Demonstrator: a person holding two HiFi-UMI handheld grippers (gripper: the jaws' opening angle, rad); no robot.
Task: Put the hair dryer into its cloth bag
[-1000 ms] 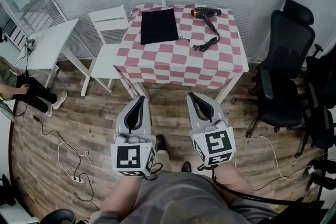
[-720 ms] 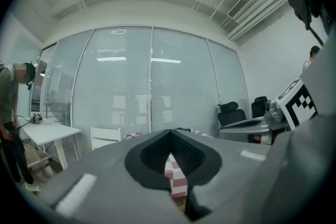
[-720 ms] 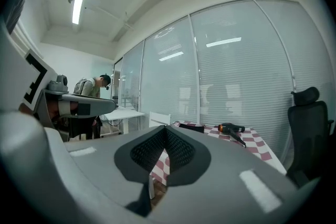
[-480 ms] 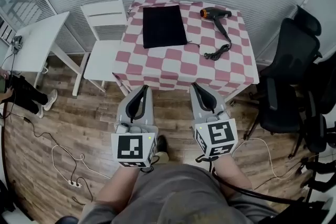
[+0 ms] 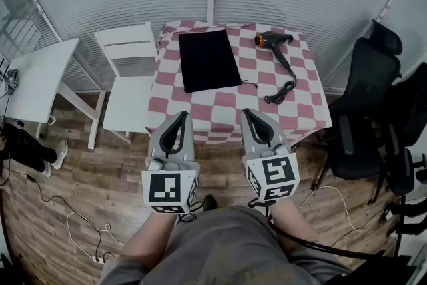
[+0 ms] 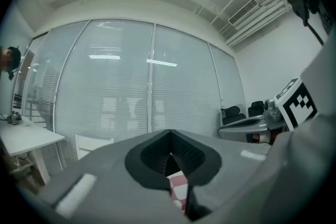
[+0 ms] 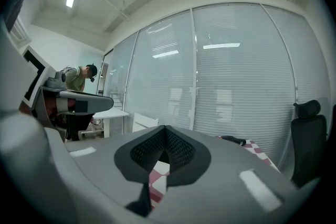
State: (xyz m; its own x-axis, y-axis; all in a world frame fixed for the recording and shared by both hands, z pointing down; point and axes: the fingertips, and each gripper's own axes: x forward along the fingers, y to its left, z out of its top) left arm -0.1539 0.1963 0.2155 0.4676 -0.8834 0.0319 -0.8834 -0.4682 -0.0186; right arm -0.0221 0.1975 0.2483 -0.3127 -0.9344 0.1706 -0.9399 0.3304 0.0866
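Judging the step as approach, nothing grasped yet. Noting left claw (image 5: 181, 118) and right claw (image 5: 247, 114) pressed together, empty, lower centre, short of the table (image 5: 267, 93). Finding hair dryer (image 5: 269, 41) upper right, cloth bag (image 5: 208, 61) flat at upper centre, apart from it, seemingly empty. Next: reach in, spread claws, lift dryer.

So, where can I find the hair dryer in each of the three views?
Head view: the hair dryer lies near the far right corner of the checkered table.
Left gripper view: not in it; only a patch of the table shows.
Right gripper view: a dark shape right of centre, probably the dryer.
Shared landmark: the checkered table.
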